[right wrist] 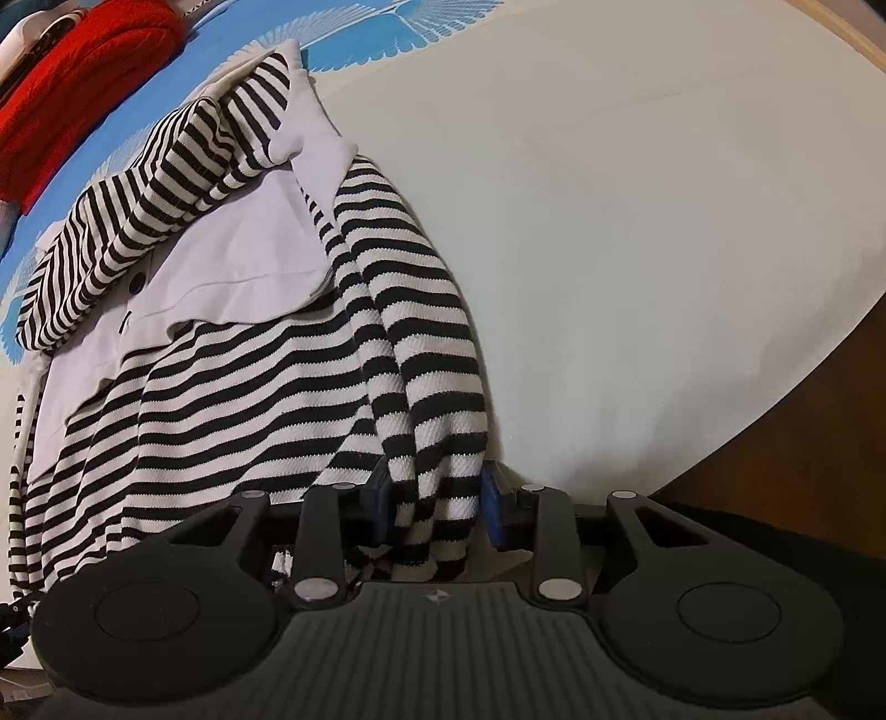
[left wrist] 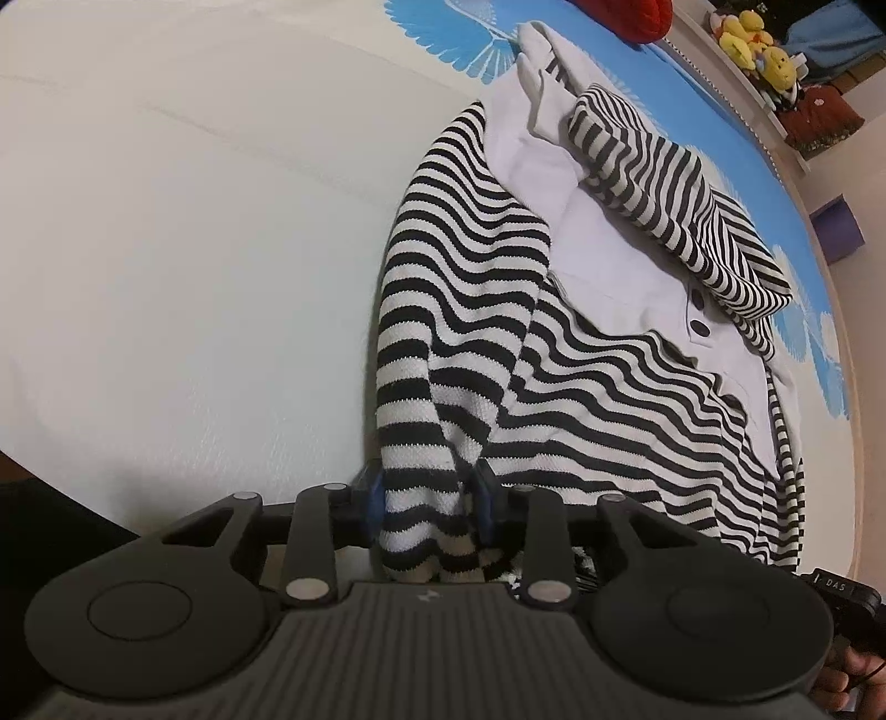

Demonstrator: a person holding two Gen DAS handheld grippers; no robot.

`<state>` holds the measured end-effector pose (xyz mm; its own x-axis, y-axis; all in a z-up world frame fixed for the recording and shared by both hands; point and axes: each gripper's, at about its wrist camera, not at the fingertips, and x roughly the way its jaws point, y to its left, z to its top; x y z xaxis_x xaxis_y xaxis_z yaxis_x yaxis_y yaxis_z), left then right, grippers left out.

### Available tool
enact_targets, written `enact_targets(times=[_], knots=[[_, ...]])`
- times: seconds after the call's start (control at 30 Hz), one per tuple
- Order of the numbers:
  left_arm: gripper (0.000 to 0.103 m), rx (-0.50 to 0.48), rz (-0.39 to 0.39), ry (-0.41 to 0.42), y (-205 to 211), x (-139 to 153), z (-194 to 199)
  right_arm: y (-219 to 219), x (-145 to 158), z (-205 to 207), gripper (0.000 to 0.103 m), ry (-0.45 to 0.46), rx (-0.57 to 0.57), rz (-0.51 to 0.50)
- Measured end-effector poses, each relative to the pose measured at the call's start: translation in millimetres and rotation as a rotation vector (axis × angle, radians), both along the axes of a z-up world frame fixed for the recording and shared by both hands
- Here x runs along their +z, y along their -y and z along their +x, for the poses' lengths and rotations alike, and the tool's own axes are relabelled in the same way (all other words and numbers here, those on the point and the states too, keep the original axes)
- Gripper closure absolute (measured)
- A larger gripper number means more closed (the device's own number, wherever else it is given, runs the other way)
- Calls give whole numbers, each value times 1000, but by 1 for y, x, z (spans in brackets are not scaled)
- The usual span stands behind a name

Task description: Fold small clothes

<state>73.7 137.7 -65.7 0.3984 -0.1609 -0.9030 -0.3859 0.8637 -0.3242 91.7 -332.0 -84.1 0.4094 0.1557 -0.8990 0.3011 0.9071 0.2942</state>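
Observation:
A black-and-white striped top [left wrist: 581, 376] with a white buttoned front panel [left wrist: 614, 277] lies on a pale table [left wrist: 183, 266]. Its sleeves are folded in over the chest. My left gripper [left wrist: 429, 501] is shut on a bunched striped hem corner at the near edge. In the right wrist view the same top [right wrist: 232, 387] spreads to the left, and my right gripper [right wrist: 440, 507] is shut on the other striped hem corner. Both corners are lifted slightly off the table.
A blue mat with white fan patterns [left wrist: 459, 39] lies under the garment's far end. A red knit item [right wrist: 83, 72] sits beyond it. Yellow plush toys [left wrist: 753, 44] stand on a shelf. The table's dark near edge [right wrist: 775, 443] runs at right.

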Motion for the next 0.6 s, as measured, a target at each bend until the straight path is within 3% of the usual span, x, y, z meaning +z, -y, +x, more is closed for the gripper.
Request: enact_targets(times=[0.03,0.07,0.13,0.23,0.3,0.43,0.6], knots=[[77,-10,5,4,1,0,0,0,0,0,74,1,3,0],[93,-24,3,15,3,2,1,-1,0,0,81,2,6,0],[93,-49,35,53,8,10,1,-2,2,0,94,17,16,14],[93,-63,58,106,12,21,-1,-3,15,-2,95,97,15,24],[92,-58,43,96,10,18,-1,-1,20,-2,94,125,8,25],[82,-52,16,21,7,2,2,0,0,2,90,12,9,15],[81,-56,25,15,7,0,2,-1,0,1,88,16,13,0]])
